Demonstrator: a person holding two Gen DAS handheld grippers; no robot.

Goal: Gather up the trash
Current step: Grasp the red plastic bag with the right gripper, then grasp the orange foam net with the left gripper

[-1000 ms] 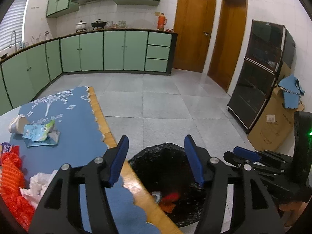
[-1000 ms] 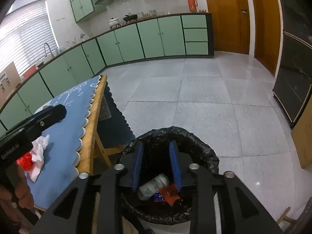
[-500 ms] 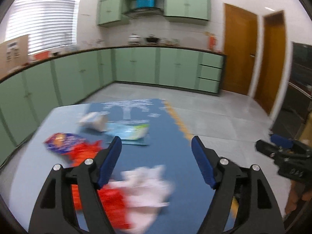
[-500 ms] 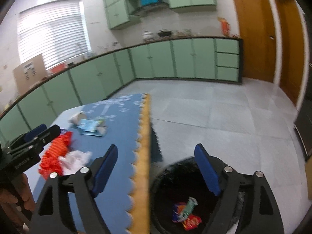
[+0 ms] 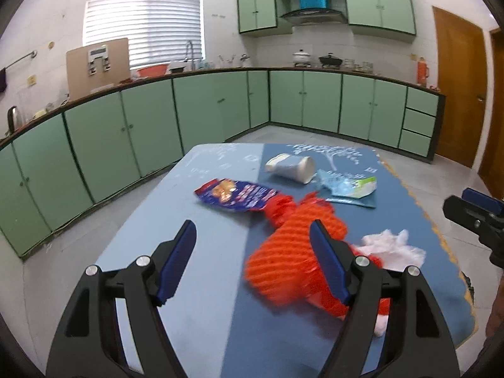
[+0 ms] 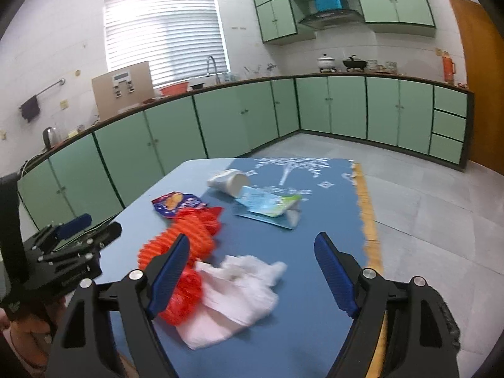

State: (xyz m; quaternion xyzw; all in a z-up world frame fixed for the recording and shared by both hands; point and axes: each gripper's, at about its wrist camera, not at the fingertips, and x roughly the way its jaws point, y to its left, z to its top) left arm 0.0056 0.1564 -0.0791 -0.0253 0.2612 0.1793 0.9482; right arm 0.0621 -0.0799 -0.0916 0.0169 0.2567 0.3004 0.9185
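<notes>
Trash lies on the blue table (image 5: 201, 252): an orange mesh net (image 5: 293, 252), a white crumpled tissue (image 5: 393, 249), a blue and red snack wrapper (image 5: 236, 193), a toppled white paper cup (image 5: 291, 165) and a light blue-green pouch (image 5: 349, 187). My left gripper (image 5: 253, 260) is open and empty, just above the net's left side. My right gripper (image 6: 252, 272) is open and empty, over the tissue (image 6: 239, 293) and net (image 6: 186, 245). The wrapper (image 6: 174, 203), cup (image 6: 228, 182) and pouch (image 6: 267, 206) lie farther off.
Green kitchen cabinets (image 5: 220, 107) run along the far walls with a counter, pots and a sink. Grey tiled floor (image 6: 425, 208) lies right of the table's scalloped edge (image 6: 367, 214). A wooden door (image 5: 456, 91) stands at the right. The trash bin is out of view.
Both grippers swung left from above the black trash bin to above the table. The right gripper opened from nearly shut. The trash now lies close under both.
</notes>
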